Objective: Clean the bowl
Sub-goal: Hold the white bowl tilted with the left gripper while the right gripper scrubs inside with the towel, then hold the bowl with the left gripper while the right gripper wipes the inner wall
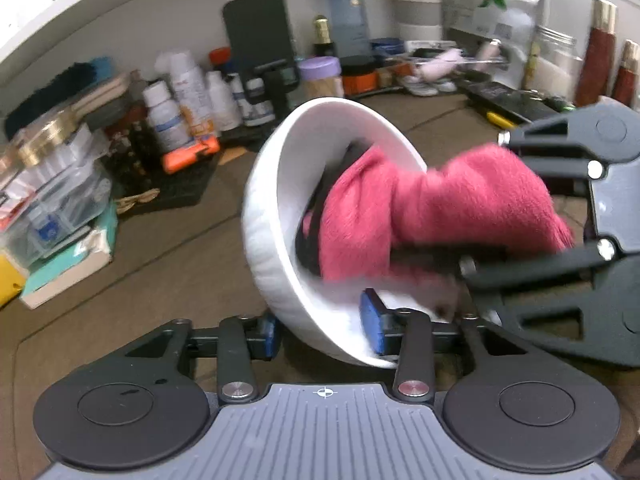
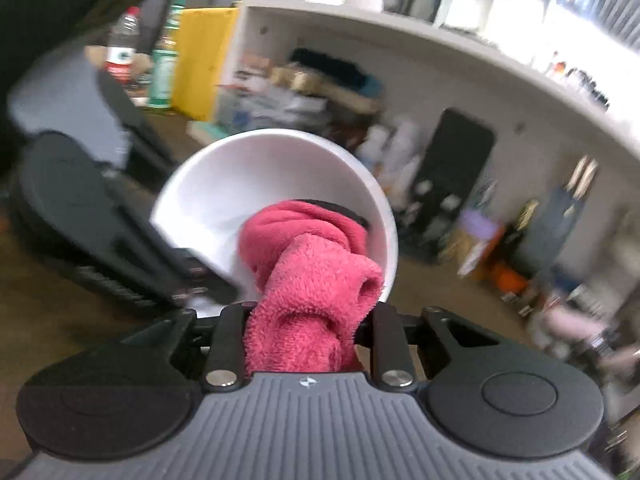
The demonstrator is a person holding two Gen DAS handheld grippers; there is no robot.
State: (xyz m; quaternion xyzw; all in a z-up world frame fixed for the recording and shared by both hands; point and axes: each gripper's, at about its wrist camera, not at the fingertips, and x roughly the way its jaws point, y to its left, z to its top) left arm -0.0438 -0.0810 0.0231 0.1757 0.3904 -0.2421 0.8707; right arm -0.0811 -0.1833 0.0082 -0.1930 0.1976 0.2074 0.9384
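My left gripper (image 1: 320, 332) is shut on the lower rim of a white bowl (image 1: 276, 184). One blue pad (image 1: 370, 326) sits inside the wall and the other outside. The bowl is held off the table, tilted on its side with its mouth facing right. A pink fluffy cloth (image 1: 440, 196) reaches into it from the right, with my right gripper (image 1: 332, 200) shut on it. In the right wrist view the cloth (image 2: 312, 280) bunches between my right gripper's fingers (image 2: 304, 264) and presses against the inside of the bowl (image 2: 224, 176). The left gripper (image 2: 200, 280) clamps the rim at the left.
A brown mat (image 1: 180, 260) covers the table below the bowl. Behind it stand white bottles (image 1: 180, 100), a phone on a stand (image 1: 260, 36) and an orange tool (image 1: 192, 156). Stacked plastic boxes (image 1: 52, 192) lie at the left. A white shelf (image 2: 440, 52) runs overhead.
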